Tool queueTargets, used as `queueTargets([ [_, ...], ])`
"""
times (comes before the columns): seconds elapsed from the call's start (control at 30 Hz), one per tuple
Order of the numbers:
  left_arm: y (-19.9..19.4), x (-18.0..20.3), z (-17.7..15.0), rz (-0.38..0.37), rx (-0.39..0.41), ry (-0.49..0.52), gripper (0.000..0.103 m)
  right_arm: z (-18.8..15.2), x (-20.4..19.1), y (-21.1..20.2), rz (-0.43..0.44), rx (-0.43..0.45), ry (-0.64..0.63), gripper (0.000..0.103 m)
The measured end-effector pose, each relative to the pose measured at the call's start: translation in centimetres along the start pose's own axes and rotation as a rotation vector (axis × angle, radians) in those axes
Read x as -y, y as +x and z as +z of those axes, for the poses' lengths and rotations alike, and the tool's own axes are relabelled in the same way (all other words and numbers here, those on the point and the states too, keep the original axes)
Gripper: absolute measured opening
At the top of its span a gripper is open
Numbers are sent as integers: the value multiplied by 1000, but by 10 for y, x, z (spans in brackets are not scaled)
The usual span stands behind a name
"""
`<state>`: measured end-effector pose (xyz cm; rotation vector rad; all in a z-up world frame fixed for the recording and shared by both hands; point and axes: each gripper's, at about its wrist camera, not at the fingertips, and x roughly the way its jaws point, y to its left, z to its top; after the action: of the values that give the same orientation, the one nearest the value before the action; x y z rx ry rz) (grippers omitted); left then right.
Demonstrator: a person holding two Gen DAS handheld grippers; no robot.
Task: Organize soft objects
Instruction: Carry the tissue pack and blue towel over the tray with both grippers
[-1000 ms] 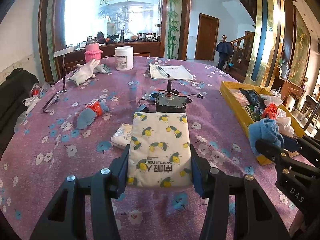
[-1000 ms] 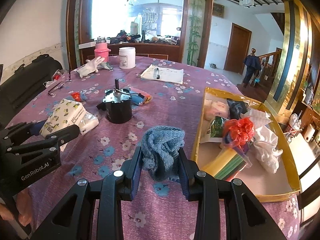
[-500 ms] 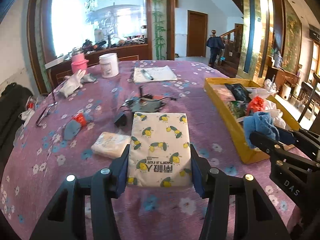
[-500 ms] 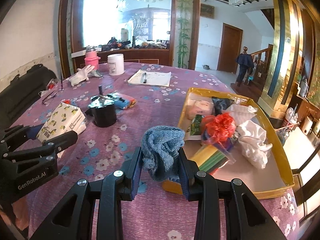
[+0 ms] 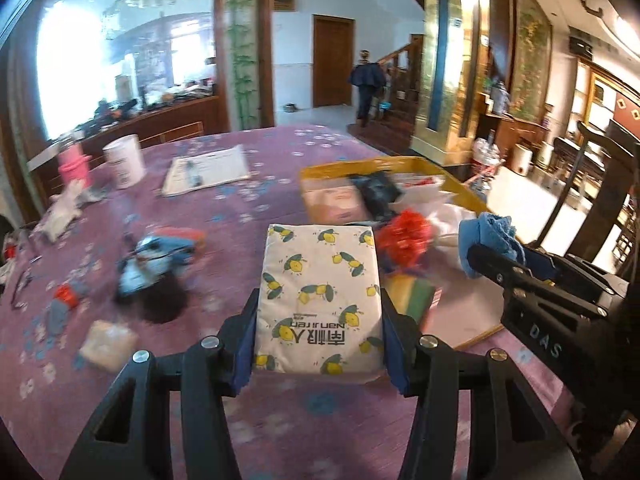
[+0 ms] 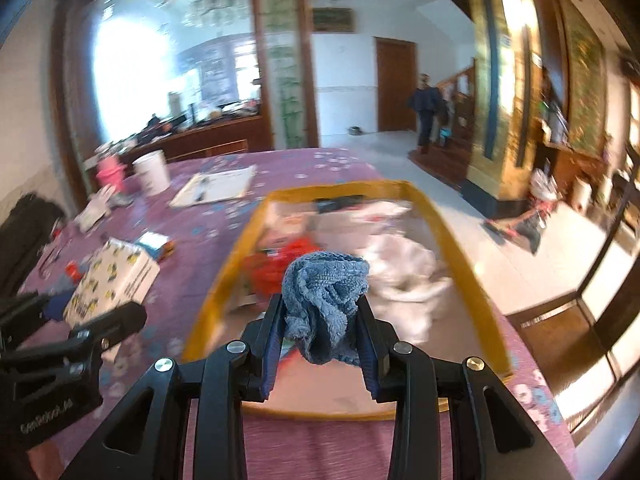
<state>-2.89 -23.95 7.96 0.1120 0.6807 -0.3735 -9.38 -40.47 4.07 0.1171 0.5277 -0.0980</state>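
Left gripper (image 5: pixel 318 332) jaws clamped on the long sides of a lemon-print tissue pack (image 5: pixel 318 292), carried above the purple-clothed surface (image 5: pixel 256 208), near the yellow tray (image 6: pixel 452 248). Right gripper (image 6: pixel 320 340) jaws pinch a bunched blue knit cloth (image 6: pixel 324 300), held over the tray's near end. Tray already holds a red bundle (image 6: pixel 288 268) and white fabric (image 6: pixel 404 268). Judgement: pack is light, squashy, film-wrapped and likely slick, so a hold across the narrow width suits it. Cloth is limp and will drape, best gripped at the bunched middle.
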Motion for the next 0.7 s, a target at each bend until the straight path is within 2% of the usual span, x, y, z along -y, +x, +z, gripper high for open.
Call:
queueTargets([
  [0.23, 40, 41, 9, -95, -65, 39, 52, 3, 46, 19, -37, -39, 101, 36],
  [0.47, 68, 45, 3, -127, -111, 49, 51, -2, 50, 36, 10, -84, 131, 39],
  [0.6, 71, 39, -1, -160, -123, 21, 52, -4, 52, 43, 14, -122, 142, 51],
  [0.7, 70, 37, -2, -163, -116, 21, 63, -5, 50, 43, 2, -125, 132, 57],
])
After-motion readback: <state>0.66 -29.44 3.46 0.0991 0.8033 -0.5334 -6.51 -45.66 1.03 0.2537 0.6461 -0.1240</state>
